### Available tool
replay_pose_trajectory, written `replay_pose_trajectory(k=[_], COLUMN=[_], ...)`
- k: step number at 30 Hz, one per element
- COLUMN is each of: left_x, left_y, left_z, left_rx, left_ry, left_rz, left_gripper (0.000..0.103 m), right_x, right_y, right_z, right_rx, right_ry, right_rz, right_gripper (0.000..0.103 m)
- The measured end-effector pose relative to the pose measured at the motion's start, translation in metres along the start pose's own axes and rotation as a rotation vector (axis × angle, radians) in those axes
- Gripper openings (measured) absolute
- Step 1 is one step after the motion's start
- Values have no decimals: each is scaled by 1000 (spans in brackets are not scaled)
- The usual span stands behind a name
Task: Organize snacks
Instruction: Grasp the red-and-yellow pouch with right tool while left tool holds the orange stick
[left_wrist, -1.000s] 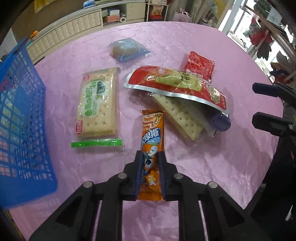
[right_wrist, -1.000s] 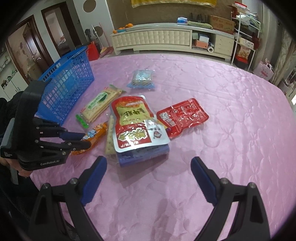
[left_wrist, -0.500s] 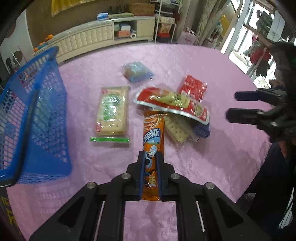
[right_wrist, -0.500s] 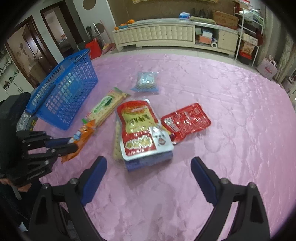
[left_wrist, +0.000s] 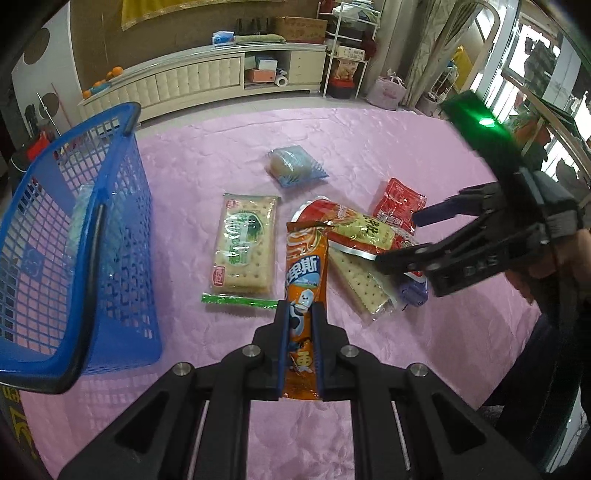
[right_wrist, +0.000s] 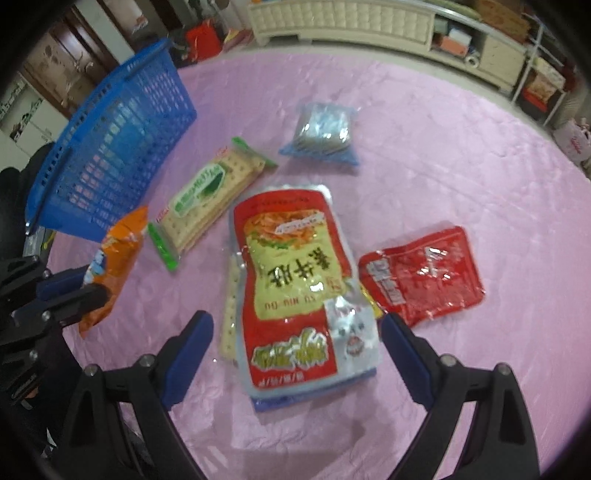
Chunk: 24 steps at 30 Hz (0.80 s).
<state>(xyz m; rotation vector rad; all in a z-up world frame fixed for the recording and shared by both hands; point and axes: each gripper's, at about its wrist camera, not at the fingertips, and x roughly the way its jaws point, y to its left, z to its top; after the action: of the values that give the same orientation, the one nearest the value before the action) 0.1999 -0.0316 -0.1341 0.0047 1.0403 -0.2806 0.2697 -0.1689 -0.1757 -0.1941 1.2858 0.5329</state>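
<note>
I hold the orange snack packet in my left gripper; its jaws are clamped on the lower part of the packet, and the upper part stands free above the pink tablecloth. The blue basket is at about nine o'clock from this gripper, near it, with its open side up. To do this step well, I think I must bring the packet over the basket rim before I let go, and keep it hanging straight, because a long soft packet can catch on the rim.

My right gripper has its jaws wide apart and holds nothing. In the right wrist view the big red and yellow pouch lies between the two fingers, toward twelve o'clock, on top of a cracker pack and a purple packet. I cannot tell if the fingers touch it. I judge that I should come down on the pouch alone, so the packs under it stay on the table.
</note>
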Motion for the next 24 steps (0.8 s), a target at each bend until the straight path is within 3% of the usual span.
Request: replay_pose_trajectory(k=[5,7,11,17,21,24], left_x=[8,13,20,21,15,4], left_y=[1,3,8,10,7,3], left_z=[-1,-1,1,4,4,3], left_rx=[-9,-11,-14,-47,-57,-48], left_ry=[4,14,20,14,2,-15], left_rz=[-6,-5,-1,-7,-9,-8], left_gripper=[10,10,10,10,10,10], right_x=[24,30,39,31,14,-2], right_y=[-4,-4,-5,-10,-5,0], right_z=[14,18,26,27,19,15], right_rx=[-10,-12,-16,26,22,33], right_ry=[51,65,92,50,-9,-32], right_rz=[-7,22,44,123,107,144], right_gripper=[93,85,80,55,53,53])
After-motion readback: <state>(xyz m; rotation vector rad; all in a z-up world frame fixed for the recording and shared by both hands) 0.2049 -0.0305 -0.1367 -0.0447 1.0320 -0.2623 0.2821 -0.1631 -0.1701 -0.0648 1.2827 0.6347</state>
